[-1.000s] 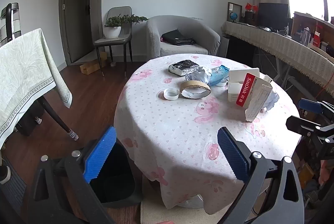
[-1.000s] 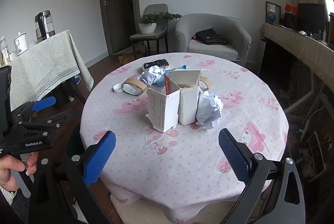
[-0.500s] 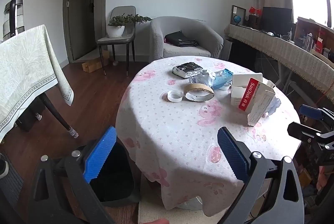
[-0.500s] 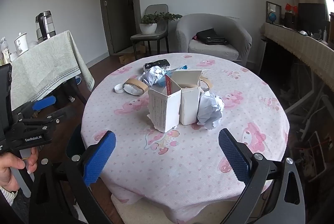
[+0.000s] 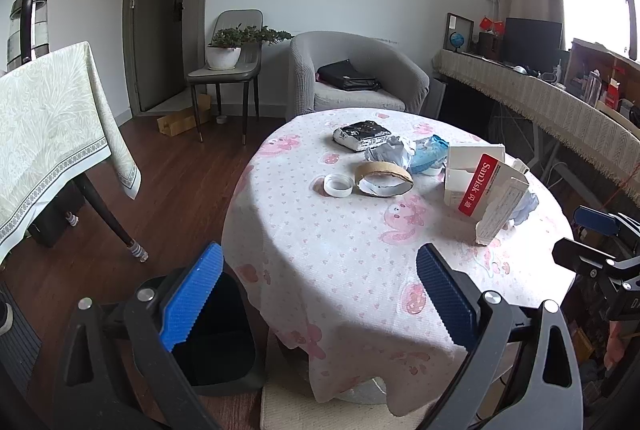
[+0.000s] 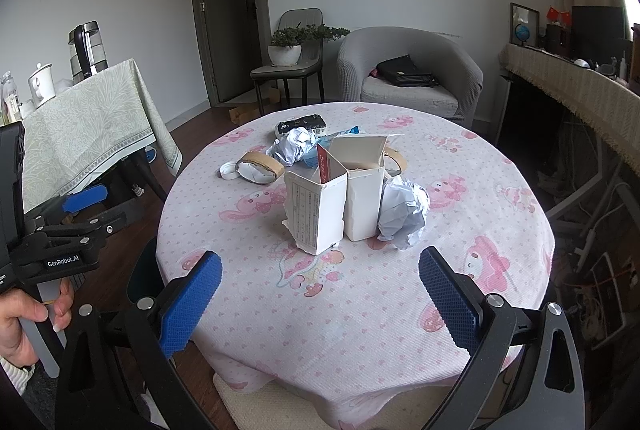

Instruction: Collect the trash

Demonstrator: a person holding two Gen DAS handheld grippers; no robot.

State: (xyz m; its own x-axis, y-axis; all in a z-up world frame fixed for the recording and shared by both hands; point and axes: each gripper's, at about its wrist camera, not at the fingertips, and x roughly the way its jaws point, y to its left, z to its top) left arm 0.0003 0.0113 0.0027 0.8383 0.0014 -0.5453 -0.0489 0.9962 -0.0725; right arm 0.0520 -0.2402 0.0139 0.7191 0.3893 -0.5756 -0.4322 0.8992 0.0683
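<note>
No item is seen to have been collected yet; by the look of the scene, the task is judged to be at its start. The round table (image 6: pixel 460 294), covered with a white cloth printed with pink figures, carries all the visible trash: two opened white cardboard boxes (image 6: pixel 340 197) standing together, a crumpled ball of white paper (image 6: pixel 404 209) touching the right-hand box, a second crumpled white paper wad (image 6: pixel 296 143) farther back, a brown cardboard tape ring (image 5: pixel 384 179), a small white plastic lid (image 5: pixel 338 185) just beside that ring, a crumpled light-blue wrapper (image 5: pixel 430 153), and a flat dark foil packet (image 5: pixel 362 134) at the far side. A black waste bin (image 5: pixel 216 342) is seen on the wooden floor beside the table, below the left tongs (image 5: pixel 320 294); its contents cannot be made out. The left tongs are held spread wide with nothing between the blue pads (image 5: pixel 192 304). The right tongs (image 6: pixel 320 298) are likewise spread wide and empty, aimed at the boxes from the near table edge. Every listed item remains to be lifted and carried to the bin, which is judged to be the intended receptacle.
</note>
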